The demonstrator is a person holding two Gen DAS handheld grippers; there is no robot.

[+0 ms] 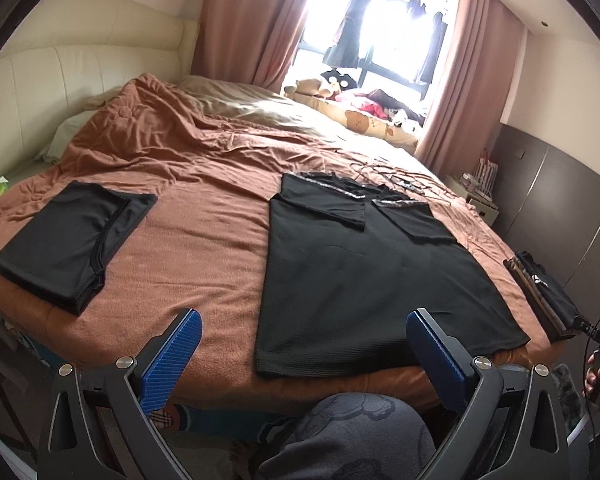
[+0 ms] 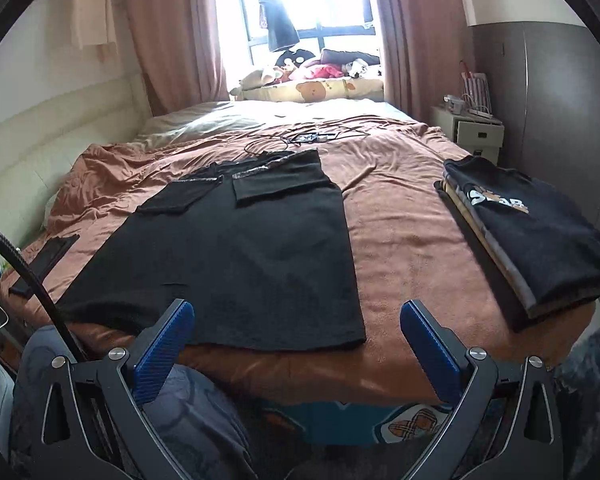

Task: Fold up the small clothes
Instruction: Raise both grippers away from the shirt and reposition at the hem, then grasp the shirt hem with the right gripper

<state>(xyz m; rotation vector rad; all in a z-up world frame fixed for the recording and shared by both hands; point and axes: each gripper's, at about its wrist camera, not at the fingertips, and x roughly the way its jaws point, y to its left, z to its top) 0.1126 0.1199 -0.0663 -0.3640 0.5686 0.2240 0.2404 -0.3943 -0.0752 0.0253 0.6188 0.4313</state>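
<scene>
A black shirt (image 1: 364, 268) (image 2: 252, 248) lies flat on the brown blanket, both sleeves folded inward over its upper part and its hem at the bed's near edge. My left gripper (image 1: 304, 330) hovers open just short of that hem, nothing between its blue pads. My right gripper (image 2: 298, 320) is open too, off the shirt's near right corner. A folded black garment (image 1: 72, 236) rests on the bed's left side. On the right edge of the bed sits a stack of folded clothes (image 2: 532, 236) (image 1: 544, 292), its top piece black with a white print.
The brown blanket (image 1: 204, 216) is rumpled toward the cream headboard (image 1: 80, 64). Cables and small dark items (image 2: 312, 136) lie beyond the shirt. Plush toys (image 2: 300, 68) line the window. A bedside table (image 2: 476, 132) stands at the right. A person's knee (image 1: 352, 432) is below the grippers.
</scene>
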